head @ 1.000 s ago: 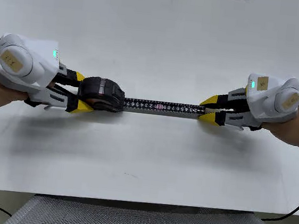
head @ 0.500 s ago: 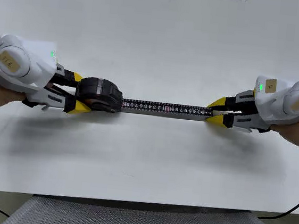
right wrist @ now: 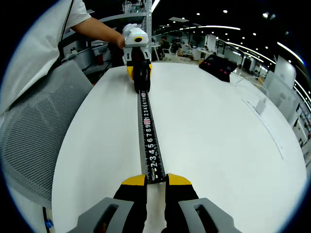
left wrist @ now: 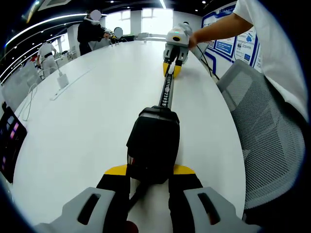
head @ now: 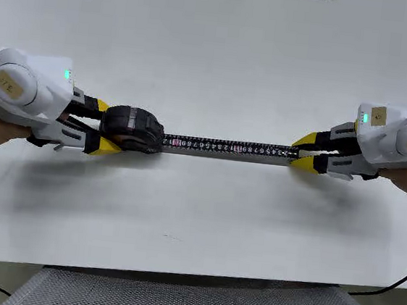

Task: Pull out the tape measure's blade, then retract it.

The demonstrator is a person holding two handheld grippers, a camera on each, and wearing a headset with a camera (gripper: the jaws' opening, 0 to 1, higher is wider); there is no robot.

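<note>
From the head view, we counted two tongs and one tape measure (head: pixel 133 127) on the white tabletop (head: pixel 214 52). The left tongs (head: pixel 108 126) were clamped around the tape measure's black case. The right tongs (head: pixel 299 152) were pinched narrow on the tip of the single blade (head: pixel 226 147). The blade ran straight between them, low over the tabletop. The two tongs stood well apart, one hand behind each. One mesh chair (head: pixel 188 300) showed at the tabletop's near edge, and one dark cable (head: pixel 393 285) hung at the right.

In the left gripper view, the left tongs (left wrist: pixel 150 170) gripped the tape measure (left wrist: pixel 153 143) by its sides with two yellow-tipped jaws. The blade (left wrist: pixel 167 92) stretched away to the right tongs (left wrist: pixel 171 68) far down the tabletop (left wrist: pixel 97 111). One grey mesh chair (left wrist: pixel 262 141) stood beside the tabletop's edge.

In the right gripper view, the right tongs (right wrist: pixel 155 180) were nearly closed on the blade (right wrist: pixel 148 141) at its low numbers. We saw the printed numerals run up the strip toward the left tongs (right wrist: pixel 138 73), with the tabletop (right wrist: pixel 214 126) bare on both sides. The mesh chair (right wrist: pixel 34 141) sat at the left.
</note>
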